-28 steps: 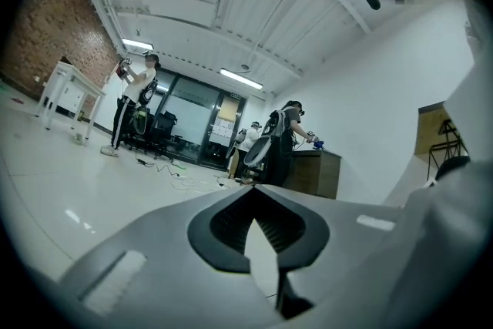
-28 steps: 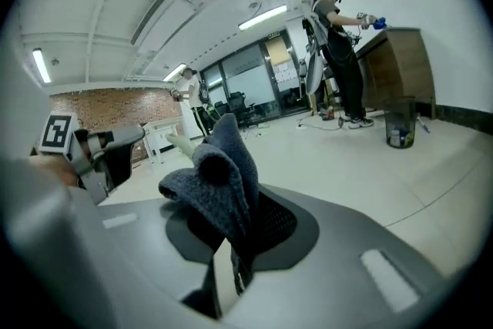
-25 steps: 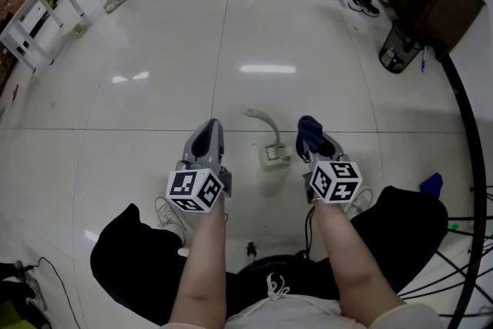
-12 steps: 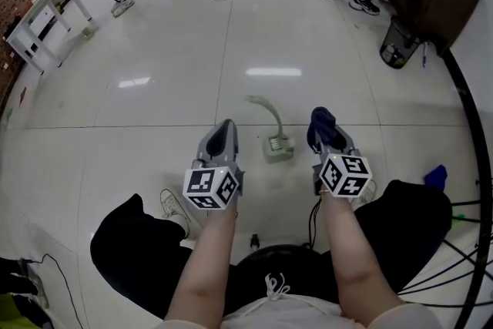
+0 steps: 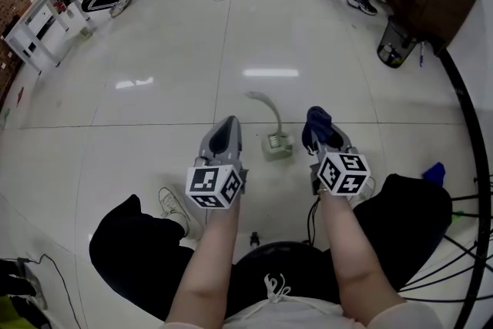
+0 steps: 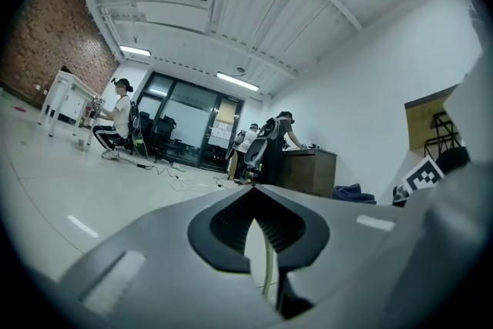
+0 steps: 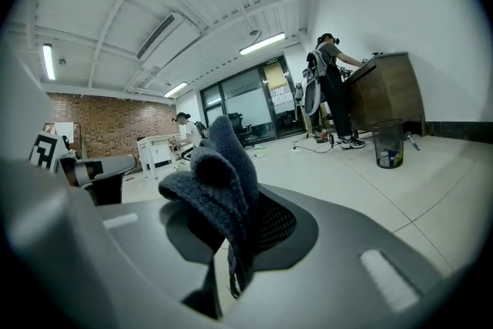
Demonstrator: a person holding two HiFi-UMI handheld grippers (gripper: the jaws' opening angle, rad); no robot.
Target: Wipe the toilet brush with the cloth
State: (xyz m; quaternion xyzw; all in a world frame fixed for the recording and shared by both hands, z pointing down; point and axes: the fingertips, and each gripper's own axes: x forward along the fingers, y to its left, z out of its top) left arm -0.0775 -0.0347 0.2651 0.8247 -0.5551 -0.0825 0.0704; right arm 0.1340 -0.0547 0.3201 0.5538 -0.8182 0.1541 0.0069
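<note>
Right claw (image 5: 320,132) clamped on dark blue cloth (image 5: 313,118); left claw (image 5: 226,127) pinched together, empty. Between them on tiled floor (image 5: 154,158), pale green toilet brush (image 5: 276,142), touching neither.

Dark blue cloth (image 5: 315,122), pale-green toilet brush (image 5: 276,142)

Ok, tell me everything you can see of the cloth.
The cloth is dark blue-grey and looks knitted and soft. It is bunched into a folded wad, pinched between the shut jaws of the right gripper. Most of it bulges out past the tips and a thin edge hangs below. In the head view it sits to the right of the toilet brush, not touching it.
</note>
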